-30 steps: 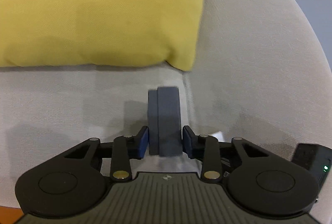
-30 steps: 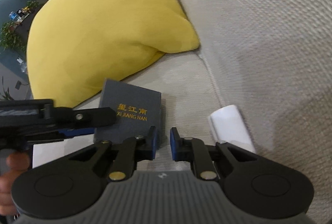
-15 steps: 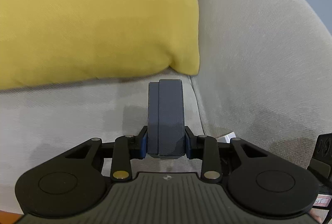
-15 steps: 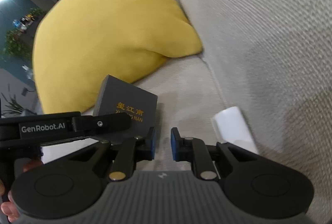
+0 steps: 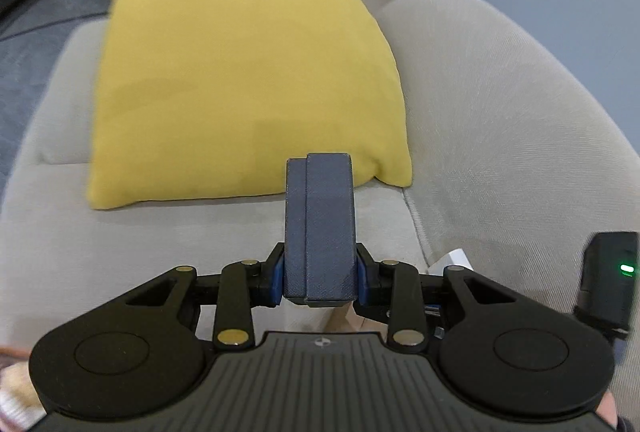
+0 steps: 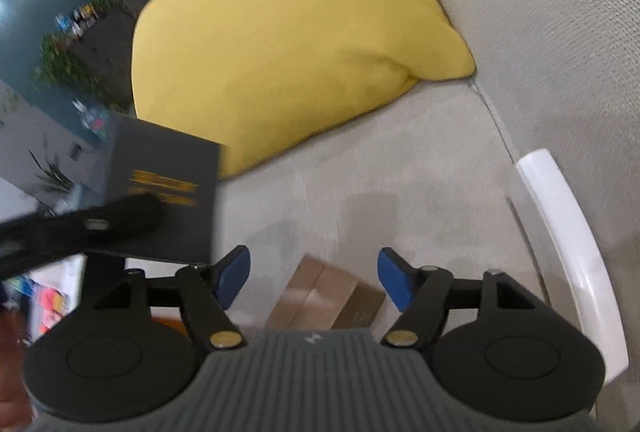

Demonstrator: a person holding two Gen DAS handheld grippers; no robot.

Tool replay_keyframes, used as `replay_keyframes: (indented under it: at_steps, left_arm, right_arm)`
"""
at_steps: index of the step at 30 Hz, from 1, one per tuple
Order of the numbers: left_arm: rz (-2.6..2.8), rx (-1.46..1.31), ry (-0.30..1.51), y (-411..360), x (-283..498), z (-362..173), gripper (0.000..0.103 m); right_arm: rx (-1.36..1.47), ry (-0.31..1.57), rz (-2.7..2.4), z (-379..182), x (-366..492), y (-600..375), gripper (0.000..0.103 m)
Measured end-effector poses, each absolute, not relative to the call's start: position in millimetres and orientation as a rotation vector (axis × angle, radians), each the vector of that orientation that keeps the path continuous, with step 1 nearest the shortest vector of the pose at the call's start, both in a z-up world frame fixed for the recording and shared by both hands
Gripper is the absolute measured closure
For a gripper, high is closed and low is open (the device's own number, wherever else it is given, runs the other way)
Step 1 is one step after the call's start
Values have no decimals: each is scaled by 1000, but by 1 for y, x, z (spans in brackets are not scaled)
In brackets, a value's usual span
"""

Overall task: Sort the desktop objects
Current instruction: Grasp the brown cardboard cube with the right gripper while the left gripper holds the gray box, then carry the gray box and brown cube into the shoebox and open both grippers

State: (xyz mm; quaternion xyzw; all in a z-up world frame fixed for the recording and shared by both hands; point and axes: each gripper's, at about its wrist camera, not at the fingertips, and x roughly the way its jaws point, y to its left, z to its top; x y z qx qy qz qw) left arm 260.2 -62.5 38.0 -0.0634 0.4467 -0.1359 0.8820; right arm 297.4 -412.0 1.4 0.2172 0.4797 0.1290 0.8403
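Since a second ago I have lifted the dark blue box [image 5: 320,228] off the sofa seat [image 5: 160,252], and my right gripper [image 6: 314,280], then closed, now has its jaws opening with nothing pressed between them. The box stands on edge in my left gripper [image 5: 320,278], both blue pads [image 5: 276,282] clamped against its broad faces, its narrow side with the lid seam facing the camera. In the right wrist view the same box [image 6: 160,192] shows its gold-lettered face, blurred, at the left, with the left gripper's black finger across it. My left gripper tilts downward over the seat, the yellow cushion [image 5: 248,80] beyond it. Below my right gripper's spreading pads lies a brown cardboard box [image 6: 324,296] on the seat, untouched. A white curved object [image 6: 568,232] sits at the right against the sofa backrest [image 6: 540,12].
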Motion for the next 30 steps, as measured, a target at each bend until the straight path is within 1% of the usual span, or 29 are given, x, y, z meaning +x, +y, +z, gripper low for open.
replay_keyframes:
  at_steps: [4,10,17,21,22,25,30]
  left_arm:
    - [-260,-134,902,-37,225,59,65]
    - [-216,-161,856,-3,175,71,65]
    - [-152,-197,857,64,145,76,65]
    - [-120,-197,875,94,124,72,65]
    - [-110,-194,882,101,118,71,65]
    - [-76,-186,912,117,104,63,65]
    - [-43,-193,952,142,71,54,65]
  right_arm:
    - [401,1045,224,1,287,-393,30]
    - [332,1099,102,-11,293,-372,32]
    - [276,1104,50,-7,290,-362,43]
    - [274,1103,73,-8,287,-368,46]
    - [284,1100,85,-7,285,-372,48]
    - [292,1088,121,6,273,-376,51]
    - [301,973,265,64,230,-366,51]
